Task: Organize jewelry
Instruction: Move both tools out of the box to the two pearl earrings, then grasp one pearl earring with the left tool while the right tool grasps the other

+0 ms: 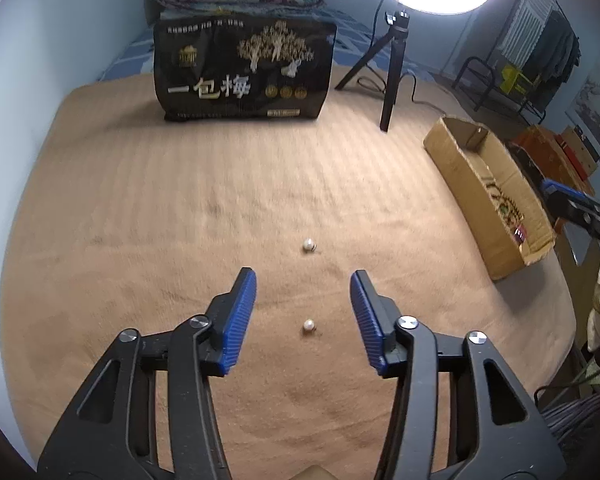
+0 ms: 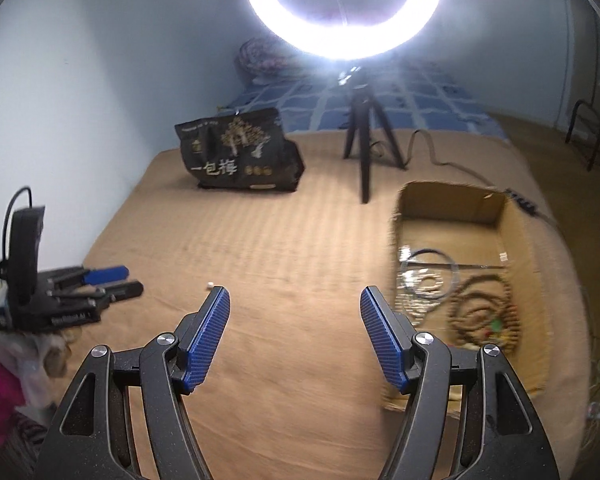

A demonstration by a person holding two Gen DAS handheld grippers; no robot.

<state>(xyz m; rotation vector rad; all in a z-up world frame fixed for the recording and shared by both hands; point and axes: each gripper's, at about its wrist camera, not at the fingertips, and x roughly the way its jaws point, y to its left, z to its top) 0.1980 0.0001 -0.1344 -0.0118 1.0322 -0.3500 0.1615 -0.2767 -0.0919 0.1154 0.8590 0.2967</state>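
Observation:
Two small white pearl earrings lie on the tan blanket. The near pearl [image 1: 309, 325] sits between the fingers of my open left gripper [image 1: 303, 282]; the far pearl [image 1: 309, 245] lies just beyond the tips. One pearl [image 2: 209, 285] shows small in the right wrist view, by the left fingertip. My right gripper [image 2: 295, 298] is open and empty, above the blanket beside the cardboard box [image 2: 516, 240]. The box holds a wooden bead necklace [image 2: 484, 312] and silvery bangles [image 2: 424, 276]. The left gripper [image 2: 112, 280] shows at far left there.
A black snack bag [image 1: 244, 68] stands at the back of the blanket. A ring light on a black tripod [image 1: 390, 68] stands right of it, its cable trailing right. The cardboard box [image 1: 460, 152] lies at the blanket's right edge. Folded quilts are behind the bag.

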